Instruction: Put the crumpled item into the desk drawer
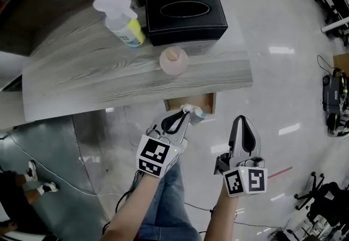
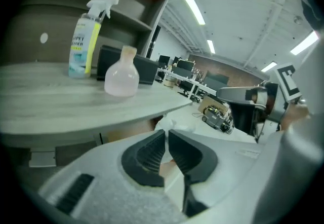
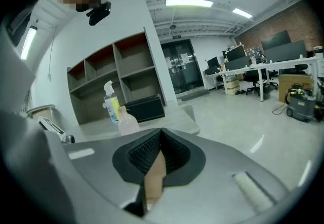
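Observation:
A white crumpled item [image 1: 194, 112] is pinched at the tips of my left gripper [image 1: 187, 110], which is shut on it. It hangs just in front of the open wooden drawer [image 1: 210, 102] under the desk's front edge. In the left gripper view the crumpled item [image 2: 172, 124] pokes out beyond the nearly closed jaws of the left gripper [image 2: 166, 135], with the drawer [image 2: 132, 128] just behind. My right gripper [image 1: 240, 121] is shut and empty, lower right of the drawer over the floor. The right gripper [image 3: 161, 132] has nothing between its pads.
On the grey wood desk [image 1: 76, 90] stand a spray bottle [image 1: 124, 23], a black tissue box [image 1: 184, 16] and a small pink bottle [image 1: 173, 60]. Open shelves [image 3: 116, 66] rise behind the desk. Office gear and cables [image 1: 334, 98] lie on the glossy floor at right.

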Available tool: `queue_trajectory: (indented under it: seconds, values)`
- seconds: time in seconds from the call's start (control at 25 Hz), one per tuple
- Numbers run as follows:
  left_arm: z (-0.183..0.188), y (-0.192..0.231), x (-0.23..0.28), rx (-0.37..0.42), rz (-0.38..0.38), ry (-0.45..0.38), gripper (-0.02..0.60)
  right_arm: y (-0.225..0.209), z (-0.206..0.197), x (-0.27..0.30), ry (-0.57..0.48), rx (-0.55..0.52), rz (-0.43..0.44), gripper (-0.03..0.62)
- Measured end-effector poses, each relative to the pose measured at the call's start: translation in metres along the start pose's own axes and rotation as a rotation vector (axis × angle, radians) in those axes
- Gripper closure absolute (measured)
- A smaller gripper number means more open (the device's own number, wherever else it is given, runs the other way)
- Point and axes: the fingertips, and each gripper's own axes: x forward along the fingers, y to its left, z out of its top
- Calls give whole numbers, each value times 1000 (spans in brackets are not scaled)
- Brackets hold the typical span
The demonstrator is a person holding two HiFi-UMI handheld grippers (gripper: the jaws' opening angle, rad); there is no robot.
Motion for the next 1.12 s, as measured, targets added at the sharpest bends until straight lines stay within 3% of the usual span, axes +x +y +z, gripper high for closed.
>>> queue_trajectory:
  seconds: [0.16, 0.28, 0.36, 0.44, 0.56, 0.68, 0.84, 1.12]
  values:
    - [-35, 20, 31, -26, 39, 33, 551, -2, -35, 5, 37, 15, 2, 583]
    - [-47, 24, 44, -38, 25, 69, 431, -3, -44, 5, 43, 17, -4, 583]
    - [-48, 26, 43, -34, 28, 76, 400, -2, -41, 5, 37, 14, -5, 583]
    - [-45, 26, 37, -32, 21, 74, 400, 0, -34, 5, 22, 12, -6, 583]
    - [-26, 16, 16, -11, -7, 49, 461, 5, -12, 3, -13, 4, -7, 583]
    - [20, 5, -14, 31, -19, -33, 530, 13, 22, 1, -62, -9, -5, 583]
    - [111, -6, -56, 108, -13, -184, 578, 29, 87, -10, -149, -33, 2, 583]
    - [287, -24, -134, 270, 18, -470, 578, 62, 237, -40, -374, -130, 35, 583]
